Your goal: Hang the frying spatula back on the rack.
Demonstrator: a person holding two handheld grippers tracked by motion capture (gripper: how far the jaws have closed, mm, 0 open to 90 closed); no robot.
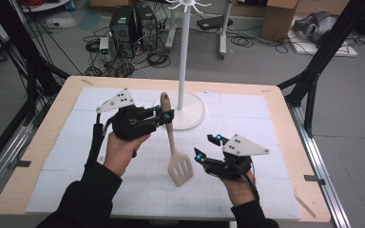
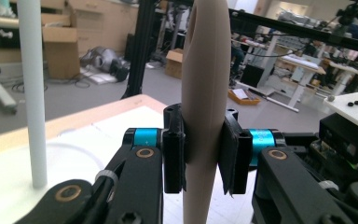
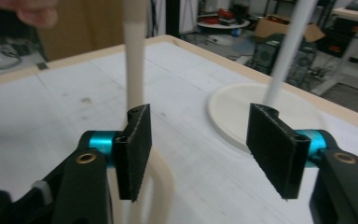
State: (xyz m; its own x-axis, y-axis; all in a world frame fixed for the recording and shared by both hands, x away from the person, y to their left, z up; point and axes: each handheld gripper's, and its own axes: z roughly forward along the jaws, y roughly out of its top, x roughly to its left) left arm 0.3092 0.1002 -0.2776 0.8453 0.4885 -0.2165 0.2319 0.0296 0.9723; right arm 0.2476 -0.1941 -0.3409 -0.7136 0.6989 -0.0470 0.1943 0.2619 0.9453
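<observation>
Left gripper (image 1: 167, 115): I see my jaws clamped on the upper handle of the slotted spatula (image 1: 175, 148); in the left gripper view both pads press flat against the beige handle (image 2: 204, 93), one on each side.
Right gripper (image 1: 206, 146): my jaws stand wide apart with nothing between them; in the right gripper view the spatula's shaft (image 3: 134, 56) lies just outside the jaw at the left of that view.
Slotted spatula: held upright above the white mat (image 1: 247, 118), handle end up, slotted blade (image 1: 180, 169) down, just beside the right gripper.
Hanging stand: white pole (image 1: 184, 52) on a round base (image 1: 192, 111), at the far middle of the mat, just behind the spatula's handle.
Table (image 1: 285, 123): light wooden top under the mat.
Hands: left hand (image 1: 123, 152) under the left gripper, right hand (image 1: 237, 185) under the right gripper, both in dark sleeves.
</observation>
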